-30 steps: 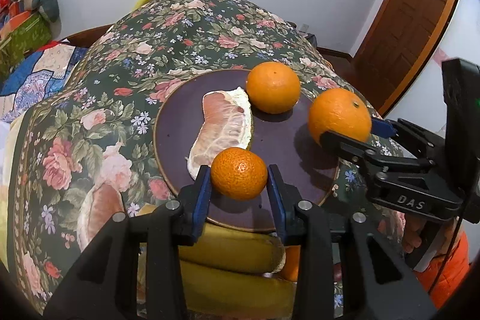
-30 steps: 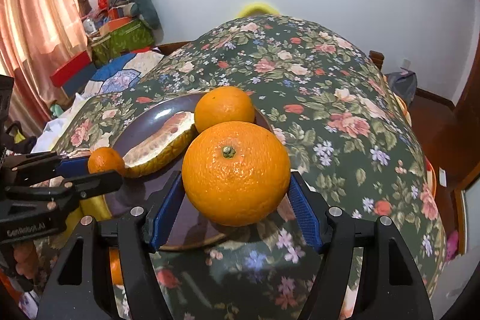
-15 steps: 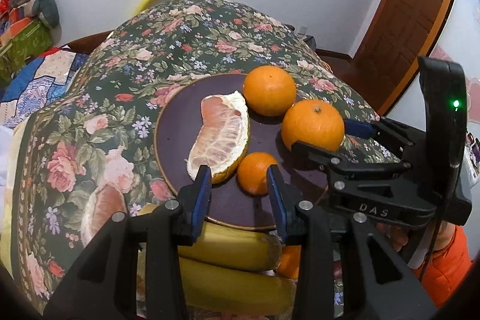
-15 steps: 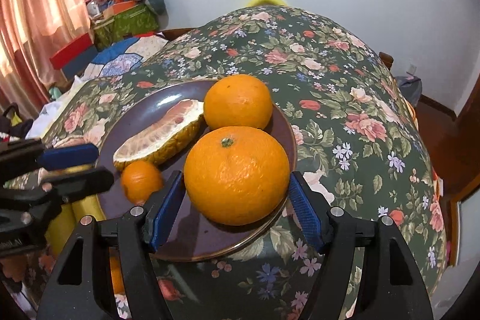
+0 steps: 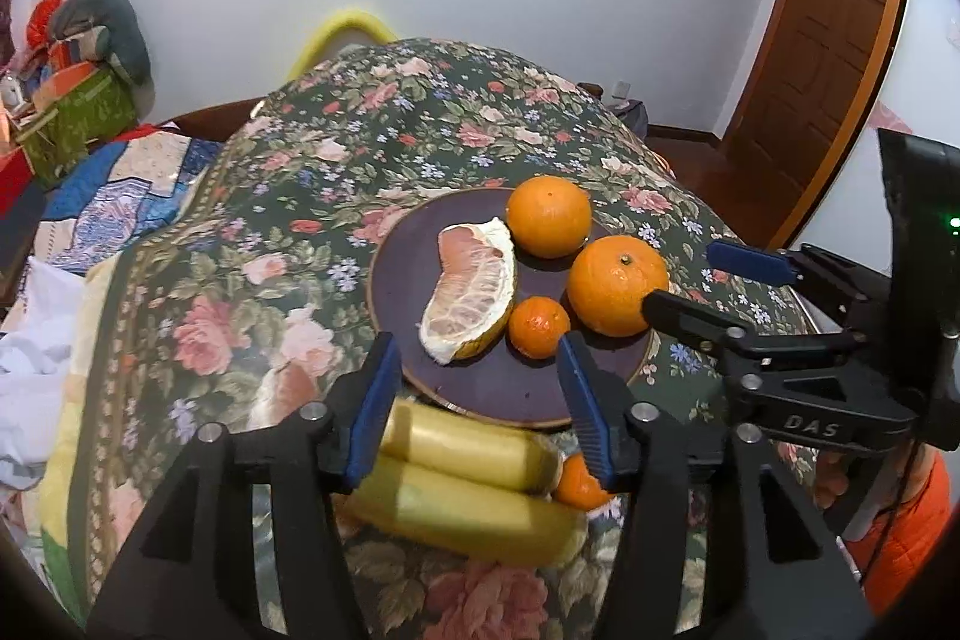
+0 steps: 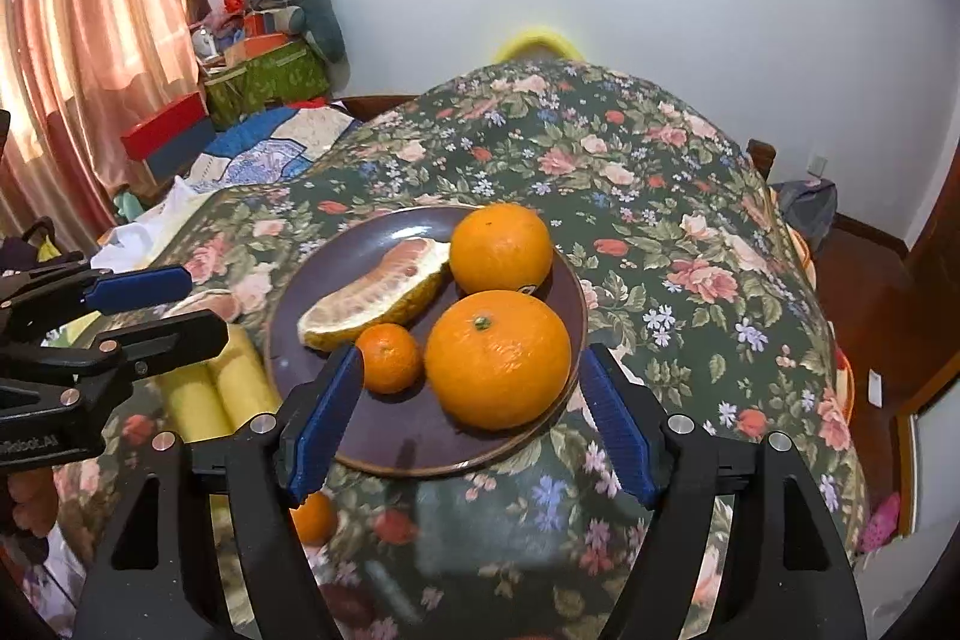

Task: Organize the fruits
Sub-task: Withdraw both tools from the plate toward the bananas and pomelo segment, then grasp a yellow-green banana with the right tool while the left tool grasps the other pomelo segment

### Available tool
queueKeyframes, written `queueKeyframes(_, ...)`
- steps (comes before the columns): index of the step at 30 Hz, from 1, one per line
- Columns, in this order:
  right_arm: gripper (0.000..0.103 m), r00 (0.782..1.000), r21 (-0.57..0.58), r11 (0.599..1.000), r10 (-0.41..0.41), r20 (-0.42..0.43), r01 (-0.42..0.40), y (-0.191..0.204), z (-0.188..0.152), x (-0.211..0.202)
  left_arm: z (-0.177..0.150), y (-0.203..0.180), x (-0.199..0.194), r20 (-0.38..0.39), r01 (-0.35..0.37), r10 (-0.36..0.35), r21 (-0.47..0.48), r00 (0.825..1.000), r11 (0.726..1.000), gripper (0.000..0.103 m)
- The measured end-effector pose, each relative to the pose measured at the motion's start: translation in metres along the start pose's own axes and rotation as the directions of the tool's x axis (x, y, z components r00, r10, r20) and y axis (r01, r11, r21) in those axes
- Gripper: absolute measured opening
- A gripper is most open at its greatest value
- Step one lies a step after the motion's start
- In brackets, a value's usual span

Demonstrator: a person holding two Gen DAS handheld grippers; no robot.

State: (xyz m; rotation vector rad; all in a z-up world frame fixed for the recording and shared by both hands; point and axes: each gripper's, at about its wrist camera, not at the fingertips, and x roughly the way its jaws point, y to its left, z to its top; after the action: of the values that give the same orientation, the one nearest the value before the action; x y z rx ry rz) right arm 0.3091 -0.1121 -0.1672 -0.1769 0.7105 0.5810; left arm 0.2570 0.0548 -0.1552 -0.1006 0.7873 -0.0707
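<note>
Though round and glossy, oranges [image 6: 498,367] dimpled; plate [image 6: 420,451] smooth

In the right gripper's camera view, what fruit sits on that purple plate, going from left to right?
Pomelo wedge → small mandarin → large orange. The second orange sits behind these, overlapping them in the order, so I leave it out.

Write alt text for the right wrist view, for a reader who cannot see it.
A dark purple plate on a floral tablecloth holds two oranges, a small mandarin and a peeled pomelo wedge. The right tongs stand open and empty around the nearer orange; the left tongs show at left above two bananas.
</note>
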Motion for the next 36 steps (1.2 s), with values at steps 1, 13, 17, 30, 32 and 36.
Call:
queueKeyframes(1,0.072,1.000,-0.001,1.000,0.001,0.004,-0.001,0.002,-0.001,-0.004,-0.002,0.001,-0.004,0.002,-0.005,0.005,0.001,1.000,1.000,0.055)
queueKeyframes(13,0.075,0.997,-0.042,0.997,0.073,0.028,-0.072,0.047,-0.016,-0.040,-0.037,0.030,-0.051,-0.007,-0.084,0.084,-0.023,0.996,0.996,0.060)
queueKeyframes(17,0.075,0.995,-0.071,0.992,0.104,0.004,-0.103,0.068,-0.024,-0.032,-0.053,0.044,-0.057,-0.031,-0.104,0.102,-0.041,0.994,0.994,0.060)
queueKeyframes(30,0.046,0.979,-0.088,0.980,0.165,-0.119,-0.176,0.097,-0.044,0.013,-0.089,0.068,-0.040,-0.089,-0.106,0.100,-0.074,0.991,0.992,0.048)
queueKeyframes(32,0.046,0.977,-0.092,0.979,0.172,-0.129,-0.184,0.097,-0.045,0.017,-0.088,0.069,-0.035,-0.089,-0.096,0.089,-0.077,0.992,0.992,0.044)
queueKeyframes(36,0.046,0.973,-0.100,0.974,0.188,-0.135,-0.202,0.101,-0.044,0.019,-0.078,0.074,-0.025,-0.075,-0.105,0.098,-0.098,0.992,0.990,0.041)
